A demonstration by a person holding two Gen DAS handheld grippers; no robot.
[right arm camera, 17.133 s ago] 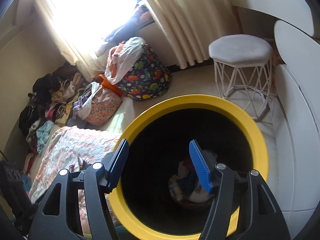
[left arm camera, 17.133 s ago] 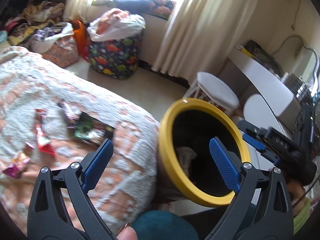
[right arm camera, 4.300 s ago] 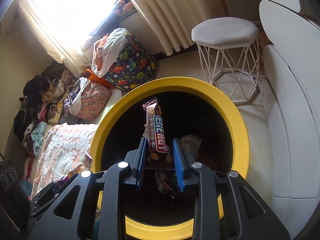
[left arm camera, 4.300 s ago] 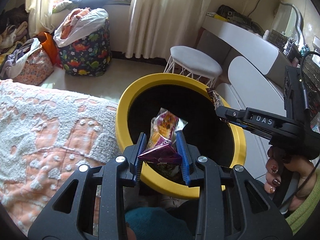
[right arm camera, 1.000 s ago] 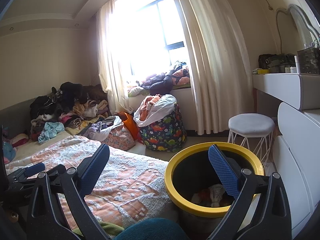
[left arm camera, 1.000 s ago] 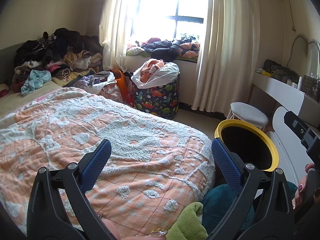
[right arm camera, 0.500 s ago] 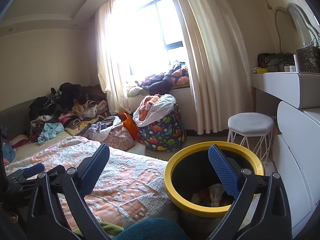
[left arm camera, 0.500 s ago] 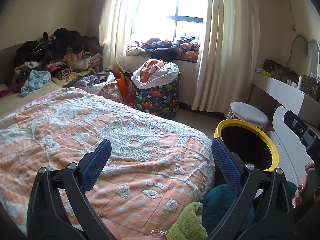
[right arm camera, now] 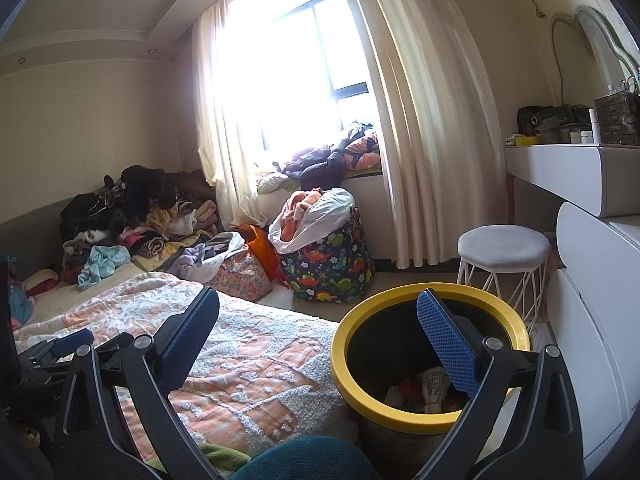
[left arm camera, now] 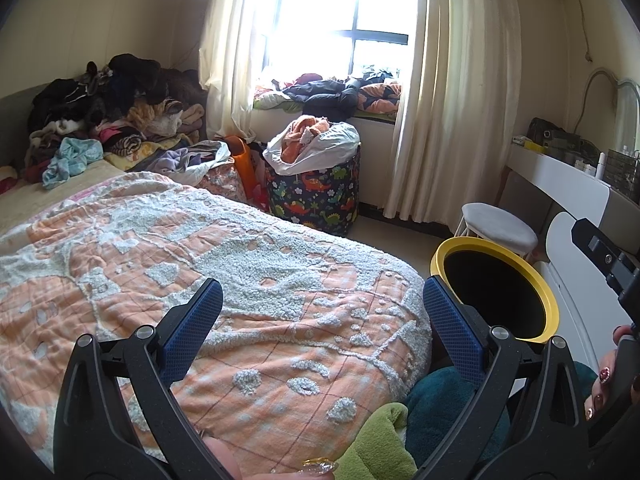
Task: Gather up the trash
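Bedspread [left arm camera: 256, 280] bare; bin [right arm camera: 430, 360] mouth unobstructed, stool [right arm camera: 504, 256] behind it.

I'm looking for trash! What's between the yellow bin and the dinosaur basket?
Only bare floor lies between the yellow bin and the dinosaur basket, seen in the right wrist view.

No lettering, label, brand or number is legible anywhere in either view.

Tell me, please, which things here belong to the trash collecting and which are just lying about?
Part of the job:
yellow-rimmed bin
wrappers in the bin
left gripper, open
right gripper, open

Just lying about:
dinosaur-print laundry bag
white stool
clothes pile
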